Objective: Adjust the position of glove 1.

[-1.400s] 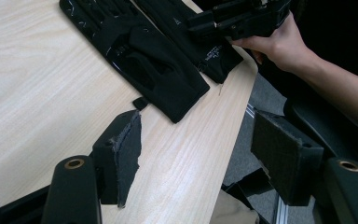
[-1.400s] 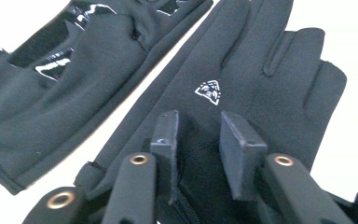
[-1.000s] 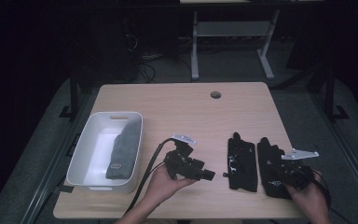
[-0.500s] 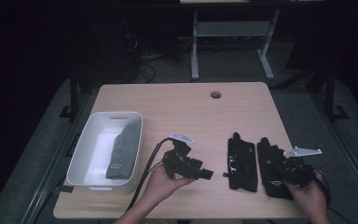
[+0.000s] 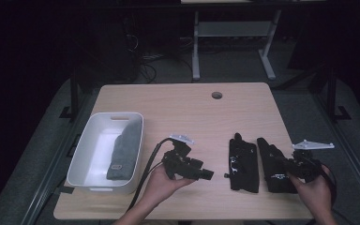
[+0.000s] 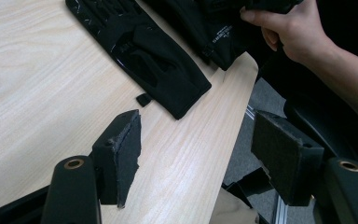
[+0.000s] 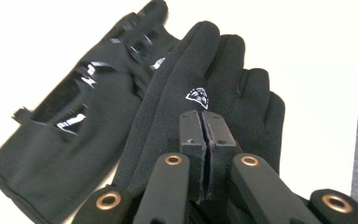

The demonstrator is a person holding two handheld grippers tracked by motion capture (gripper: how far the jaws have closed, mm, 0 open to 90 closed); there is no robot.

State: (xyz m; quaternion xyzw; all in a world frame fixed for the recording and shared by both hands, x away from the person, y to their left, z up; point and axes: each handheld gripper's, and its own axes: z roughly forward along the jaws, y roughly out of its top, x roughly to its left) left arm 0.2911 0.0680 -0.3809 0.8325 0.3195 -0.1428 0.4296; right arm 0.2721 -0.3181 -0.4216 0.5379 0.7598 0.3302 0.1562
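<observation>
On the table (image 5: pixel 178 110), your left claw (image 5: pixel 209 175) hangs with its jaws spread and nothing between them, pointing toward three o'clock at the left glove (image 5: pixel 243 161), which lies flat and near it. Just beside that glove, at three o'clock, your right claw (image 5: pixel 281 162) is pressed together over the right glove (image 5: pixel 273 165); whether it pinches fabric can't be told.

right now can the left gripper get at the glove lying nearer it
Probably yes: the left gripper has open, empty jaws, and only bare table lies between it and the nearer glove; the right gripper works the other glove.
</observation>
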